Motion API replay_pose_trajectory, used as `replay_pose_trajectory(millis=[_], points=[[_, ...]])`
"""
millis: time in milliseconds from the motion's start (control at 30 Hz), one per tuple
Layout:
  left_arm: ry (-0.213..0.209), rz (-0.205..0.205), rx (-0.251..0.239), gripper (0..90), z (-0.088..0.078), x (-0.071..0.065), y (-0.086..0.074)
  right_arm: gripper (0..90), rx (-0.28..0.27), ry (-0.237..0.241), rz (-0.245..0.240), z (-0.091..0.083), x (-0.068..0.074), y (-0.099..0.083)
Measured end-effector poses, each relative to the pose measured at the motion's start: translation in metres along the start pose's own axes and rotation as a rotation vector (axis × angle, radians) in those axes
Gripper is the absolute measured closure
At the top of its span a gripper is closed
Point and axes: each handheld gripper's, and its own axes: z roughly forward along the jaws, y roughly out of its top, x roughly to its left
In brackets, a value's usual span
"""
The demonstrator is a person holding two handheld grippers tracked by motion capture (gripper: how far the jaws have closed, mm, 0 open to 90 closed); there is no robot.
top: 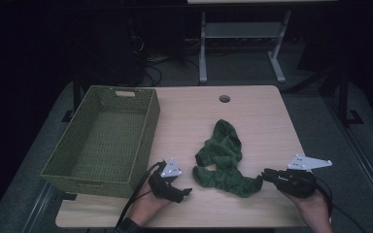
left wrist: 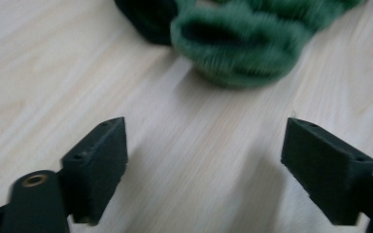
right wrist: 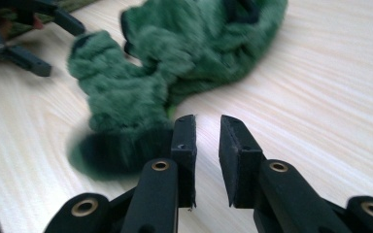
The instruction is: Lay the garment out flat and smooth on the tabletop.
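Lying crumpled near the middle of the table [top: 252,104] is a green fleece cloth [top: 222,158], a soft, nubby fabric bunched into thick folds and rolls, with a darker hem showing at some edges. Its shape is irregular: a narrow end points toward the far edge, and a broader lobe spreads toward the person's side. The tabletop is pale wood-grain laminate, smooth and matte, with rounded corners and a round cable hole [top: 224,99] near its far edge.

The left gripper [top: 180,192] rests low at the near edge, just beside the cloth's near-left lobe and apart from it. In the left gripper view its two black, blocky jaws stand spread wide over bare laminate, nothing between them, the cloth [left wrist: 243,43] ahead of them.

The right gripper [top: 267,174] sits at the cloth's near-right tip, very close to it. In the right gripper view its jaws stand nearly together with a narrow gap, bare table showing through; the cloth [right wrist: 175,73] lies just left of the left jaw, and whether it touches cannot be told.

A woven olive-green basket [top: 143,141], rectangular with a cut handle slot, stands at the table's left.
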Motion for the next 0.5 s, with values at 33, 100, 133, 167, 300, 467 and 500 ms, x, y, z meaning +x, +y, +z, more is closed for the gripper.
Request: replay_pose_trajectory(millis=[33, 100, 133, 167, 300, 467, 500], points=[[0.000, 0.000, 0.000, 23.9, 0.000, 0.000, 0.000, 76.1, 0.000, 0.000, 0.000, 0.000, 0.000, 0.000], [-0.017, -0.001, -0.046, 30.8, -0.007, 0.000, 0.009, 76.5, -0.006, 0.014, -0.022, -0.001, 0.006, 0.006], [-0.017, -0.001, -0.046, 35.5, -0.007, 0.000, 0.009, 76.5, -0.006, 0.014, -0.022, -0.001, 0.006, 0.006], [-0.032, 0.016, -0.064, 41.0, -0.010, 0.002, 0.016, 78.1, -0.008, 0.026, -0.026, -0.002, 0.009, 0.009], [-0.056, 0.026, -0.090, 53.5, -0.012, 0.001, 0.027, 81.0, -0.008, 0.041, -0.039, -0.002, 0.013, 0.011], [-0.112, 0.090, -0.080, 77.9, -0.004, -0.004, 0.050, 86.9, 0.029, 0.057, -0.037, 0.000, 0.021, 0.001], [-0.122, 0.098, -0.075, 84.4, 0.000, -0.005, 0.054, 87.8, 0.043, 0.070, -0.032, 0.001, 0.024, -0.004]])
